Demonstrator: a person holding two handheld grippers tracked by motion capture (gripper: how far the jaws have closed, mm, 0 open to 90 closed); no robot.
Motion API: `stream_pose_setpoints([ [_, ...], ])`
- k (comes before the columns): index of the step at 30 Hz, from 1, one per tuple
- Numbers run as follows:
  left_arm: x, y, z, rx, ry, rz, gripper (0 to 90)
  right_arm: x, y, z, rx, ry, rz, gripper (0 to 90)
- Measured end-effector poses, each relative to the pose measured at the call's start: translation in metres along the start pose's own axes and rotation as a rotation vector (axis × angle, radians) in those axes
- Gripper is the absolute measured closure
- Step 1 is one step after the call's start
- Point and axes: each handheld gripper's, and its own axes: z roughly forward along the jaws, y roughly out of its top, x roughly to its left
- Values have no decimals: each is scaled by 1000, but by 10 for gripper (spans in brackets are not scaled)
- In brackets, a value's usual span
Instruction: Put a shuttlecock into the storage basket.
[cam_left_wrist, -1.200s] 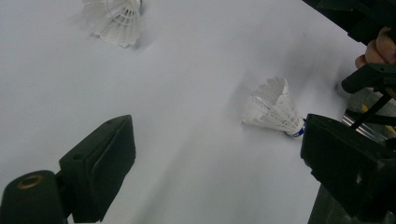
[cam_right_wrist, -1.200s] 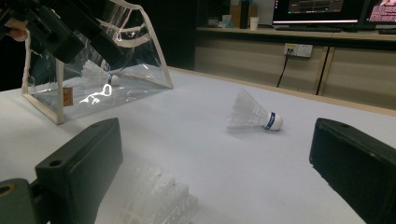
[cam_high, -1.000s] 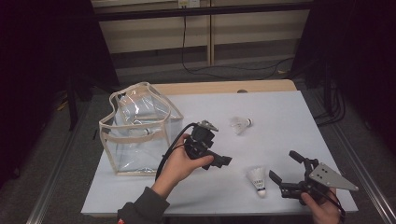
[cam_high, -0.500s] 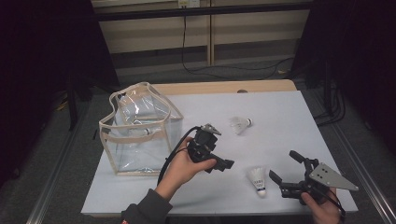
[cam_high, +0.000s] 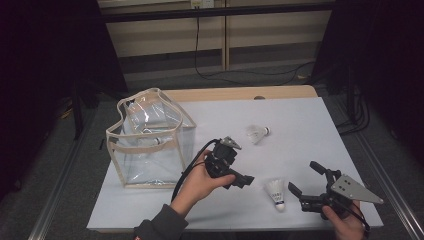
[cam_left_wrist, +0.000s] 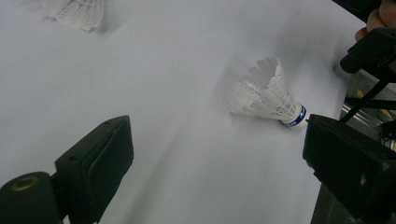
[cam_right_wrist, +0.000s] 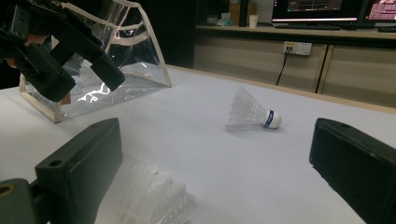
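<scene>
Two white shuttlecocks lie on the white table. The near one (cam_high: 276, 192) lies on its side with its cork toward the front edge, between my two grippers. The far one (cam_high: 257, 133) lies at mid-table. My left gripper (cam_high: 239, 176) hovers just left of the near shuttlecock (cam_left_wrist: 268, 95), open and empty, jaws wide apart. My right gripper (cam_high: 303, 178) sits low at the front right, open and empty. The near shuttlecock (cam_right_wrist: 154, 196) is a blur by its left jaw. The far shuttlecock (cam_right_wrist: 252, 114) lies ahead of it.
A clear plastic bag (cam_high: 150, 137) with beige trim stands open at the table's left, something small and white inside it. The table's front edge (cam_high: 225, 229) runs close under both hands. Cables trail on the floor behind the table.
My left gripper has moved right and toward the front edge, closer to the near shuttlecock. The right gripper and both shuttlecocks have stayed put.
</scene>
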Motion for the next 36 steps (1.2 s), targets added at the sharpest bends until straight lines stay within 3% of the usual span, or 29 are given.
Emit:
stream_pose_setpoints([
  [6, -3, -1, 6, 0, -10, 14, 75, 0, 0, 0, -1, -1, -3, 24],
  [11, -6, 0, 11, 3, -16, 56, 69, -1, 0, 0, -4, -3, -4, 24],
  [36, -18, -3, 35, -10, -68, 135, 65, -2, 0, 0, 1, -7, 1, 23],
])
